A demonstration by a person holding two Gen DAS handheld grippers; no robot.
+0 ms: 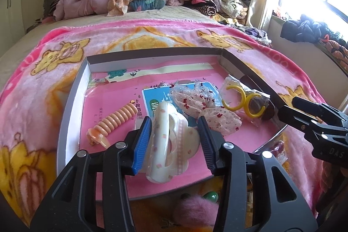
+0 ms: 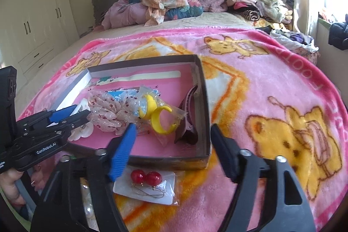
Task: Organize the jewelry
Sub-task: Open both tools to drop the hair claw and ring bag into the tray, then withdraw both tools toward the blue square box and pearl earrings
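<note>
Left gripper (image 1: 175,140) slack around white clip (image 1: 162,145) over box (image 1: 71,97) — back straight out; right gripper (image 2: 174,145) released, empty — earrings (image 2: 146,177) just below.

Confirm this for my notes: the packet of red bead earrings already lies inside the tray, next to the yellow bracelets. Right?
Not quite. The packet of red bead earrings lies outside the tray, on the pink blanket in front of its near wall, as the right wrist view shows. The yellow bracelets are inside the tray.
</note>
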